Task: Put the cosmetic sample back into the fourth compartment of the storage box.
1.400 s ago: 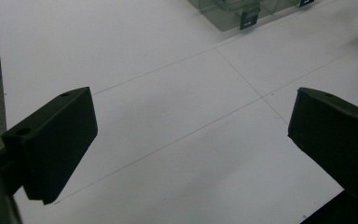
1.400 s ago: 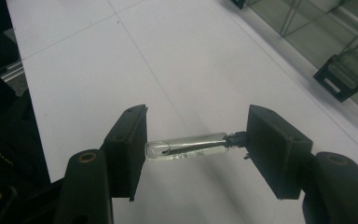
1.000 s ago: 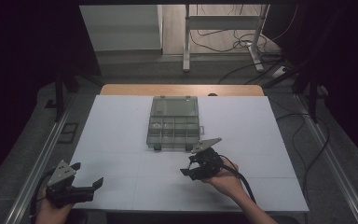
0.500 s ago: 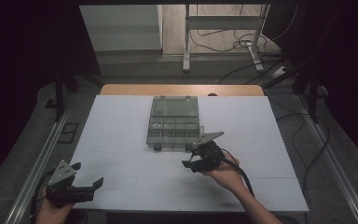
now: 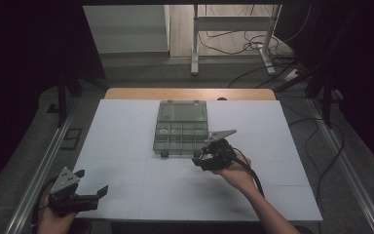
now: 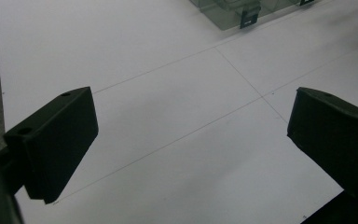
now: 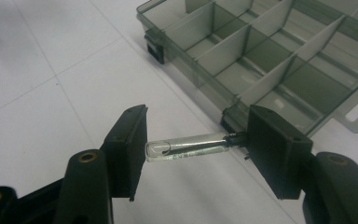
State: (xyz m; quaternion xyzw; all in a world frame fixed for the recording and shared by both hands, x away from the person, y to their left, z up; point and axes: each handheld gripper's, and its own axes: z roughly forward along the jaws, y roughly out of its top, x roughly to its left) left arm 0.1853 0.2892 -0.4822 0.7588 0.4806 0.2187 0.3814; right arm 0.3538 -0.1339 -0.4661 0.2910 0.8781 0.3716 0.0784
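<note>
High view — right hand-held gripper (image 5: 209,157) clamping glass vial (image 7: 189,145) endwise, moved closer to compartment box (image 5: 181,127); left hand-held gripper (image 5: 90,192) open, unmoved.

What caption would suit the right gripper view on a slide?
Right gripper clamps a small clear glass vial endwise between its jaws, beside an open compartment box.

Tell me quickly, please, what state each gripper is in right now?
Left gripper: open, holding nothing.
Right gripper: closed on a small glass vial, gripped end to end.
</note>
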